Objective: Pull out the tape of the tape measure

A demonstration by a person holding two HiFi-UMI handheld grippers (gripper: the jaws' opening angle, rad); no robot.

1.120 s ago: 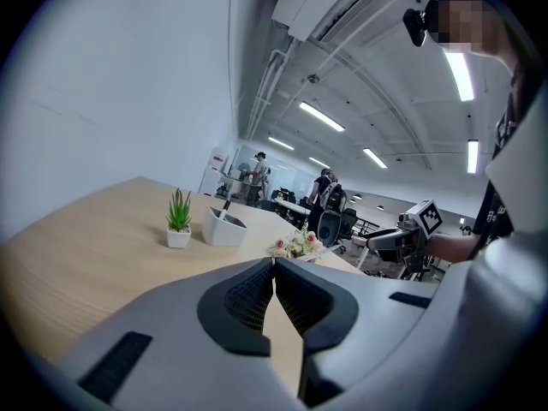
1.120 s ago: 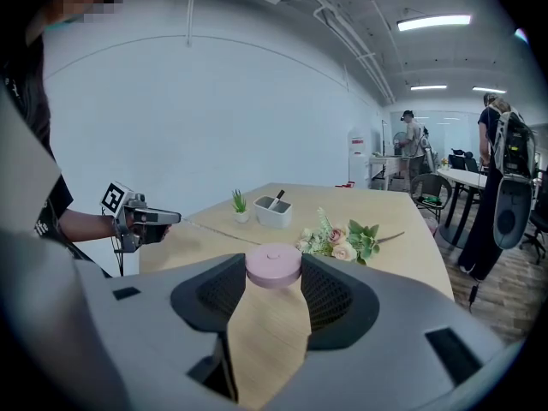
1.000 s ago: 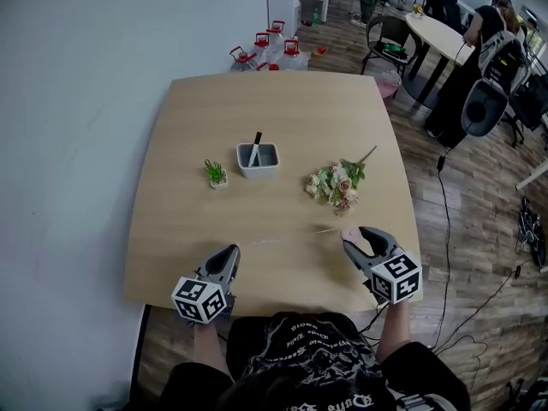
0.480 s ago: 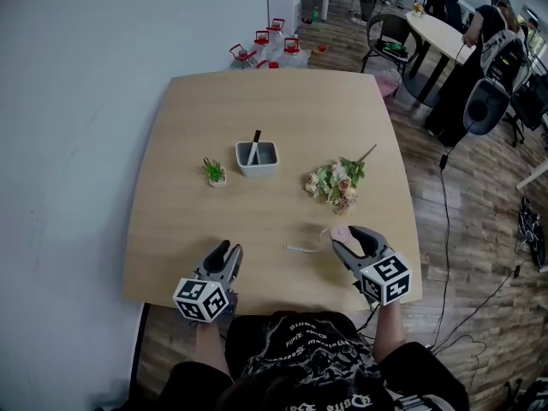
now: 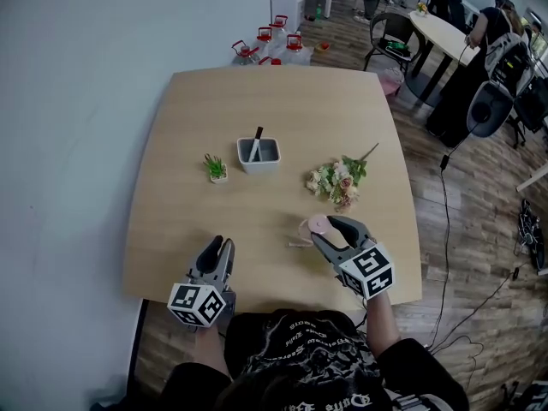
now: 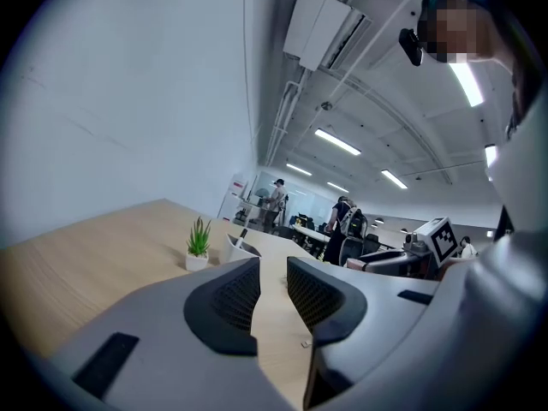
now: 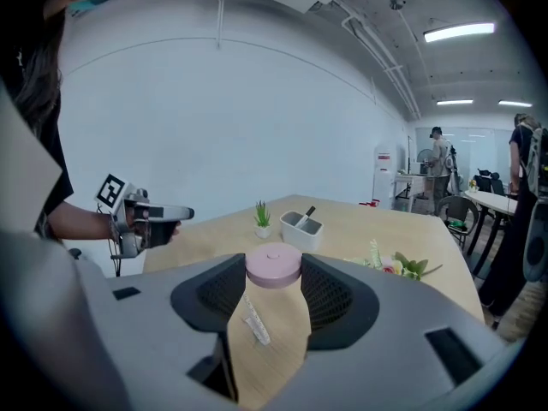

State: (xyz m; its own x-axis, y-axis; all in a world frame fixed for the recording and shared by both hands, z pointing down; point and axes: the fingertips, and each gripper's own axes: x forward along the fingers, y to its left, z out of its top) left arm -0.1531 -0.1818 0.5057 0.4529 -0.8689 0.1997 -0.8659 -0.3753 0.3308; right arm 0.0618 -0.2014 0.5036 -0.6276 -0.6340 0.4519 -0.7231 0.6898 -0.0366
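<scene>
Where the tape measure sits: the round pink tape measure (image 5: 318, 224) (image 7: 274, 266) is at the near right of the table (image 5: 257, 101), between the tips of the right gripper.
Tape: a short pale tape (image 5: 300, 244) (image 7: 255, 324) trails from the case toward the person's left, its end free.
Right gripper: the right gripper (image 5: 325, 227) (image 7: 272, 285) has its pads pressed on both sides of the pink case.
Left gripper: the left gripper (image 5: 223, 245) (image 6: 272, 289) is at the near left edge, well apart from the tape; its jaws have just been opening and stand apart with only bare tabletop between them.
Mid-table: flowers (image 5: 338, 182) just beyond the case; farther left a grey tray (image 5: 258, 155) with a pen and a small potted plant (image 5: 215, 169).
Floor beyond: red-capped bottles (image 5: 265, 48).
</scene>
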